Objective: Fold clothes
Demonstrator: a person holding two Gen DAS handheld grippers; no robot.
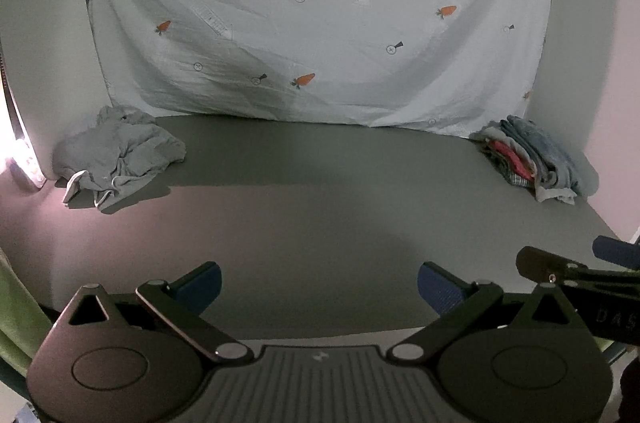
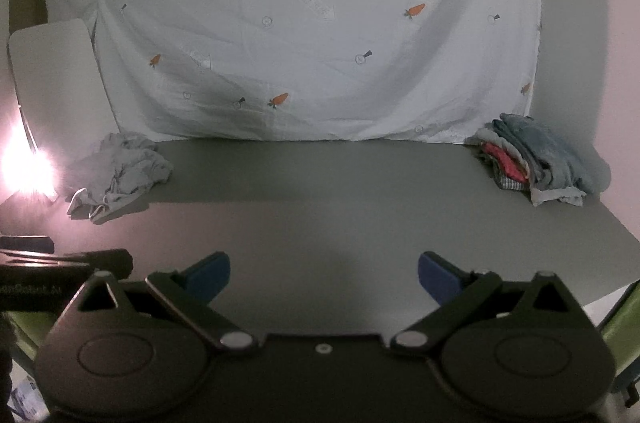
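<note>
From the left wrist view, the left gripper (image 1: 319, 285) hangs over the near edge of the table (image 1: 320, 207), jaws spread wide, holding nothing. The crumpled grey garment (image 1: 120, 155) sits at the far left corner; a folded stack (image 1: 532, 159) fills the far right. I'd reach for a hem or the waistband, not the middle of the lump.

Right wrist view: the right gripper (image 2: 324, 277) is spread wide and empty too, well apart from the garment (image 2: 120, 175). Drag it to the bare centre before flattening.
</note>
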